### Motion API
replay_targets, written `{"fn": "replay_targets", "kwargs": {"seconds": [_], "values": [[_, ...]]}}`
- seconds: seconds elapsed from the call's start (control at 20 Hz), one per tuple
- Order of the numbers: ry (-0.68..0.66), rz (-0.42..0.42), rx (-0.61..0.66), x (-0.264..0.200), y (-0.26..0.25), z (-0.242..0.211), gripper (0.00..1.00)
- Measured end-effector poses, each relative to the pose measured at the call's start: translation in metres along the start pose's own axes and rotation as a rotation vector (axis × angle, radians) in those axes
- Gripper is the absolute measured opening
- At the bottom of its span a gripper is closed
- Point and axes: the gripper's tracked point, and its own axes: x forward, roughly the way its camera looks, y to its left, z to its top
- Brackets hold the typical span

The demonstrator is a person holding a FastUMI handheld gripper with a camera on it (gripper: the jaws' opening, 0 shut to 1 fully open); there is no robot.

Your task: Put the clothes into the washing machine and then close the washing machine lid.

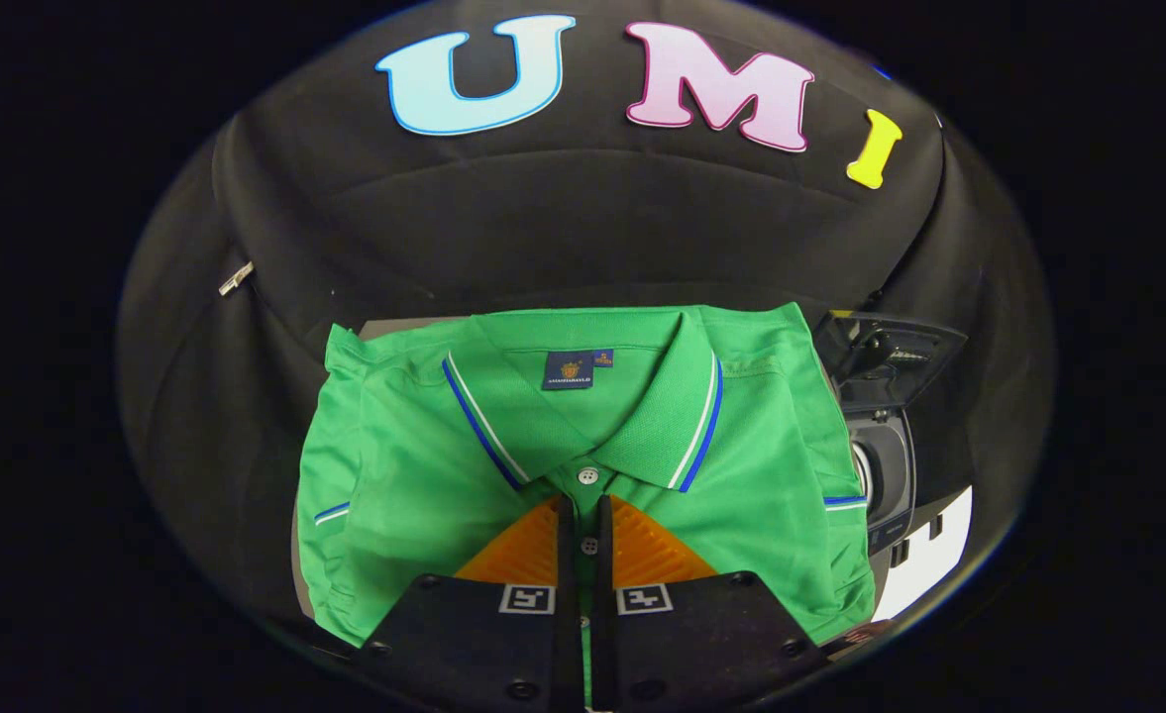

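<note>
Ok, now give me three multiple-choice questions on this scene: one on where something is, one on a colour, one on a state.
1. Where is the washing machine?
A. Under the shirt
B. Beside the shirt, to the right of the jaws
C. Between the jaws

2. What colour is the shirt?
A. Red
B. Green
C. White

3. How is the machine's lid?
A. Raised open
B. Shut
C. Lying on the shirt

Key: B, the washing machine stands past the shirt's right sleeve. B, the fabric is green. A, the lid tilts up above the opening. The gripper has its jaws close together over the shirt's buttons; whether they pinch it is unclear.
</note>
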Motion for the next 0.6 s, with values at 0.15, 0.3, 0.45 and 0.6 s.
{"fn": "replay_targets", "kwargs": {"seconds": [0.15,0.3,0.45,0.6], "values": [[0.016,0.002,-0.002,0.000,0.000,-0.001,0.15],[0.008,0.006,-0.004,0.000,0.000,-0.001,0.15],[-0.072,0.011,-0.047,-0.002,0.001,0.003,0.07],[-0.148,0.021,-0.054,-0.010,0.003,0.009,0.07]]}}
